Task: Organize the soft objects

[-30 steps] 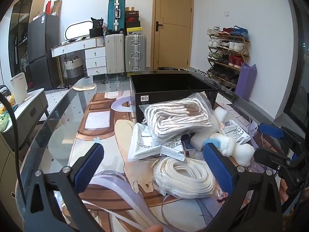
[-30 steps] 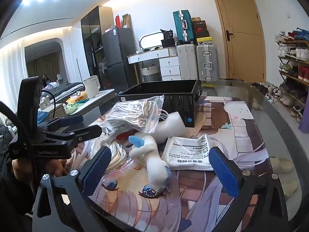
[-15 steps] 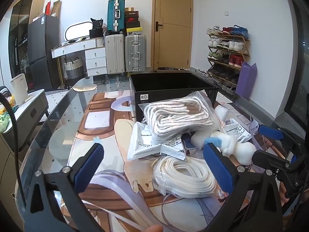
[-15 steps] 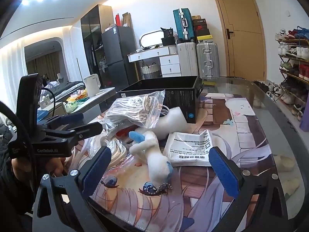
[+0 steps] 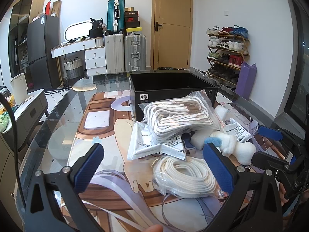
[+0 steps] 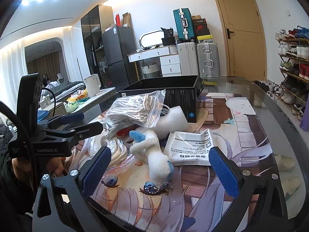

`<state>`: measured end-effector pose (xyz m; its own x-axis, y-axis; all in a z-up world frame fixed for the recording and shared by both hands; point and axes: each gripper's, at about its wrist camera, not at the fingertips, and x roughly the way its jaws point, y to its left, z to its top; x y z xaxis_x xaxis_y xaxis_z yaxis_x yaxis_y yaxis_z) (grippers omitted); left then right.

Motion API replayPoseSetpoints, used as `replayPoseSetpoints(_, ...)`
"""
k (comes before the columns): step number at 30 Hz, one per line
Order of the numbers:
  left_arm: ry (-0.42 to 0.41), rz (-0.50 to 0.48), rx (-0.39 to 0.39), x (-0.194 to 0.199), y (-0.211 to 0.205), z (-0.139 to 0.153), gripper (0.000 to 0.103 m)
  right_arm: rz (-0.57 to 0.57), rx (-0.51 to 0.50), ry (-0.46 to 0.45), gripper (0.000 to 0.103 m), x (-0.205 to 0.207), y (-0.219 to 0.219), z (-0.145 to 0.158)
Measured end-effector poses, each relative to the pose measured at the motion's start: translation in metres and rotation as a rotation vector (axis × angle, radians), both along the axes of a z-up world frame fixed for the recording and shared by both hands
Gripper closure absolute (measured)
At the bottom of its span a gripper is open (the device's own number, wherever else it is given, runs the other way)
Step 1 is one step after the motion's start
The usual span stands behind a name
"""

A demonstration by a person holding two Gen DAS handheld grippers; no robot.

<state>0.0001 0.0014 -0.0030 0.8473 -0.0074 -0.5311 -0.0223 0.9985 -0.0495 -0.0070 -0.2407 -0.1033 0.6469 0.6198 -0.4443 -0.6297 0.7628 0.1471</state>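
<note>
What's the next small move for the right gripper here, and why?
Probably ease the right gripper forward and down onto the white plush toy, then close. It's open and empty, the toy lies on the mat between its fingers and is the nearest loose item, while the black box behind the pile stands open. The left gripper is open too, facing the bagged rope coil.

The box (image 5: 173,94) stands on the worktop (image 5: 63,119) toward its far edge. Directly before the box, the bagged cords (image 5: 179,116) rest on top of a packet (image 5: 152,145) and against the box's near wall. The rope coil (image 5: 185,176) lies before the packet, nearer the worktop's near edge. The plush toy (image 6: 154,154) lies right of the coil, a foam piece (image 6: 171,119) behind it. A leaflet (image 6: 193,147) lies right of the toy.
</note>
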Motion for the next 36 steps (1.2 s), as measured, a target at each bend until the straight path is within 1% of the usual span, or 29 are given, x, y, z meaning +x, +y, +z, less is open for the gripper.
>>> replayPoseSetpoints(36, -0.001, 0.000, 0.004, -0.0003, -0.0012, 0.0002, 0.000, 0.016, 0.005, 0.007, 0.000, -0.0010, 0.0001, -0.0002)
